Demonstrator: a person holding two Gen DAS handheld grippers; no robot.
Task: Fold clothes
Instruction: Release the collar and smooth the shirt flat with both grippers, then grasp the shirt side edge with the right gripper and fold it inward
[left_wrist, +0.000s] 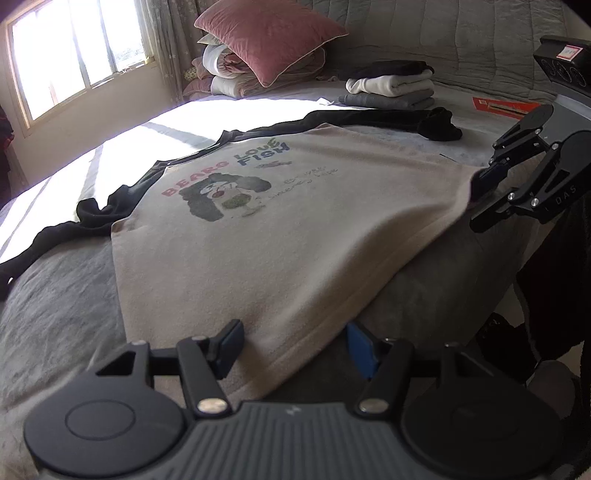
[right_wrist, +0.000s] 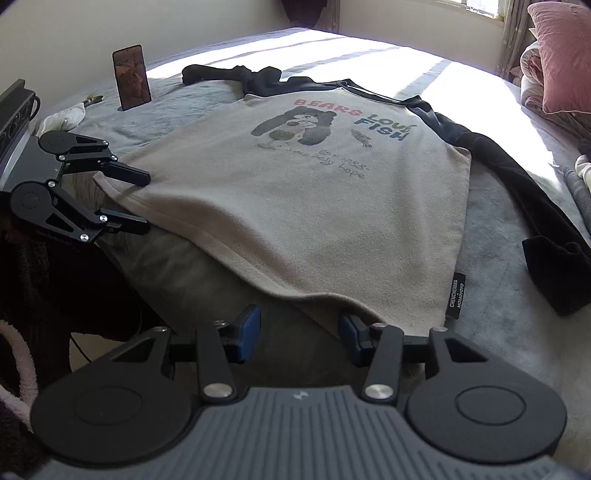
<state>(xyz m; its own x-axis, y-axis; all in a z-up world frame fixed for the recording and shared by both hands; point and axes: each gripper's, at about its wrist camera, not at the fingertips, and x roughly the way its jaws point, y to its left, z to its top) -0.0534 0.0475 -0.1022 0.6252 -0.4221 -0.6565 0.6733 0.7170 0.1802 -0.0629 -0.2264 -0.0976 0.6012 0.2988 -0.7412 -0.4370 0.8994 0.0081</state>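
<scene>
A beige sweatshirt (left_wrist: 280, 229) with black sleeves and a bear print lies face up and spread flat on the bed, its hem hanging over the near edge. My left gripper (left_wrist: 295, 347) is open at one hem corner, with the fabric lying between its fingers. The right wrist view shows the left gripper (right_wrist: 142, 199) with one finger above the corner and one below. My right gripper (right_wrist: 299, 336) is open at the other hem corner, the hem (right_wrist: 369, 314) just beyond its right finger. It also shows as the right gripper (left_wrist: 484, 197) straddling the edge.
A stack of folded clothes (left_wrist: 391, 86) and a pink pillow (left_wrist: 269, 37) on bedding sit at the head of the grey bed (left_wrist: 55, 295). A red flat package (left_wrist: 502, 107) lies beside the stack. A phone (right_wrist: 132, 77) stands propped near the far sleeve (right_wrist: 229, 75).
</scene>
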